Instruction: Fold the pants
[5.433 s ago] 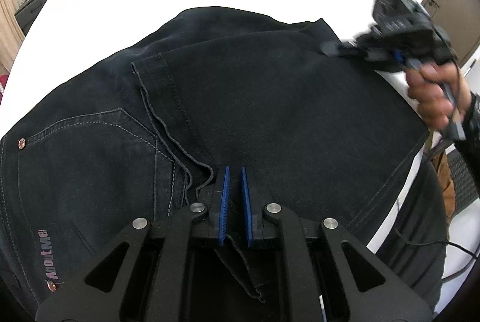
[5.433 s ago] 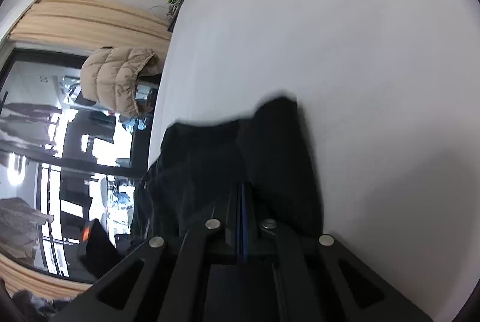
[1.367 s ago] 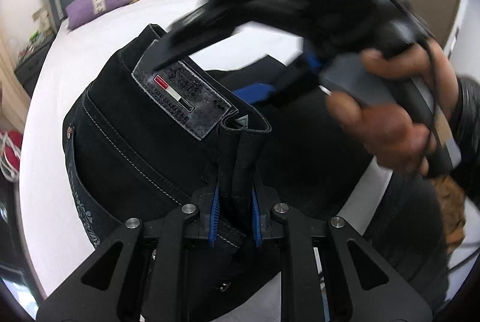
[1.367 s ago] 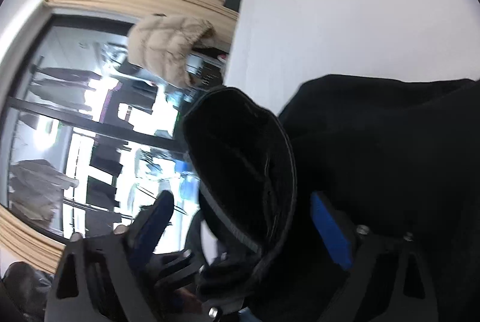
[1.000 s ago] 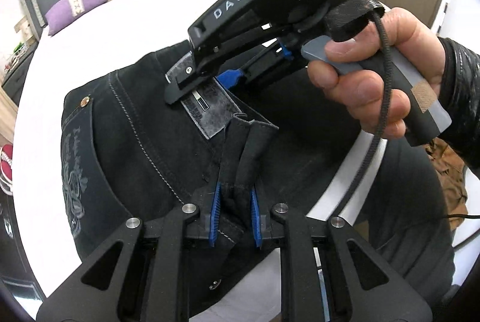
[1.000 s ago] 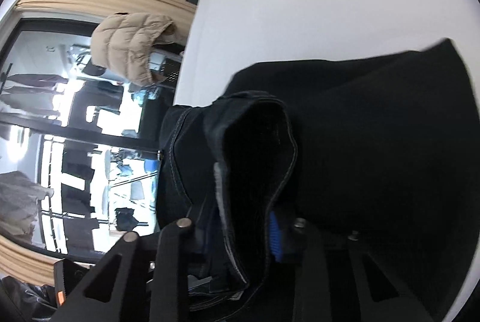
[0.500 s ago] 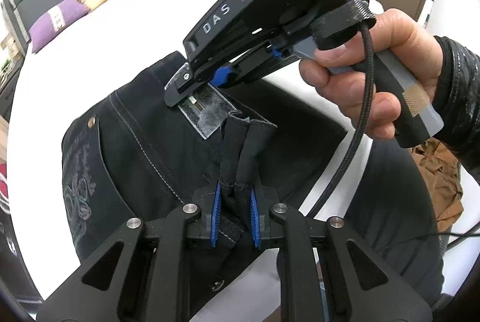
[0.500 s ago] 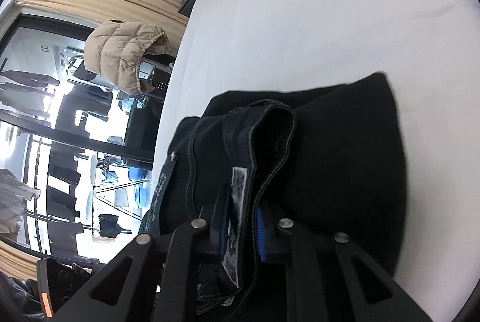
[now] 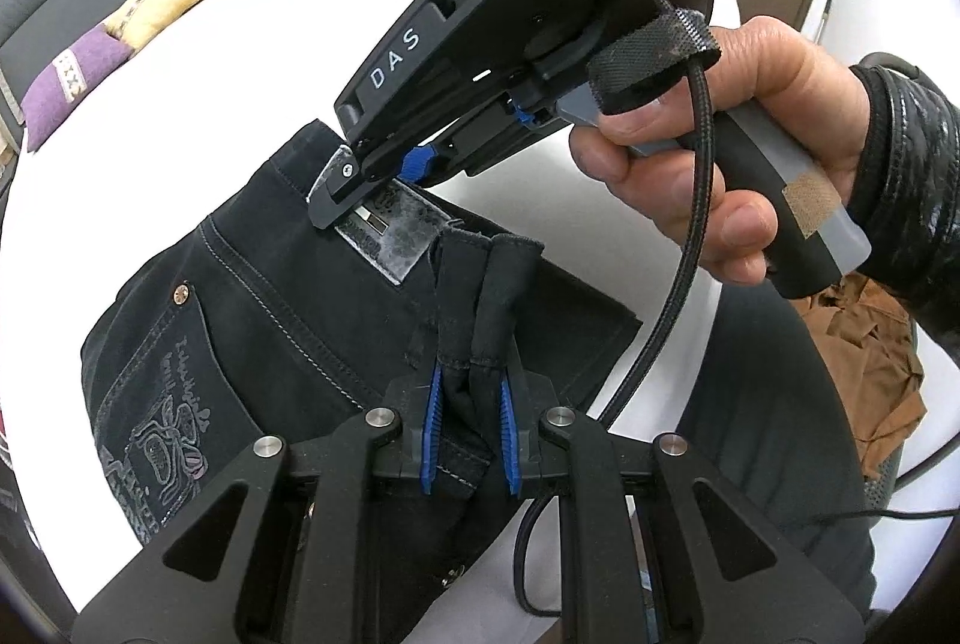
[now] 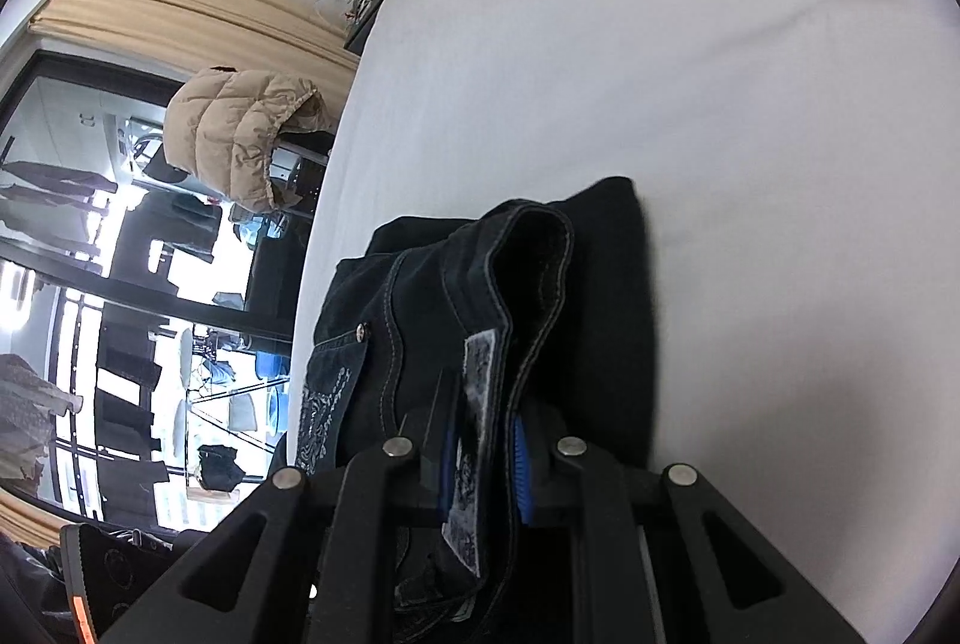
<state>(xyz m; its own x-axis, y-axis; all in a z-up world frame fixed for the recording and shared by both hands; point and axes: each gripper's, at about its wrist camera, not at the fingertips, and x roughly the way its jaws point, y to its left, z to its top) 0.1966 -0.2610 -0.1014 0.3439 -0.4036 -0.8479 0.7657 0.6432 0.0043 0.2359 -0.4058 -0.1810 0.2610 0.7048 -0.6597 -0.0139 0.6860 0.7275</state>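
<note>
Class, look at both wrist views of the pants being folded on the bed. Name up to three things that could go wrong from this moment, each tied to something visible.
1. The left tool pinches only a narrow bunch of the pants; the thick denim might slip out.
2. The right tool grips the waistband at the patch; uneven pulling could skew the fold.
3. The cable hangs close to the pants and may snag.
</note>
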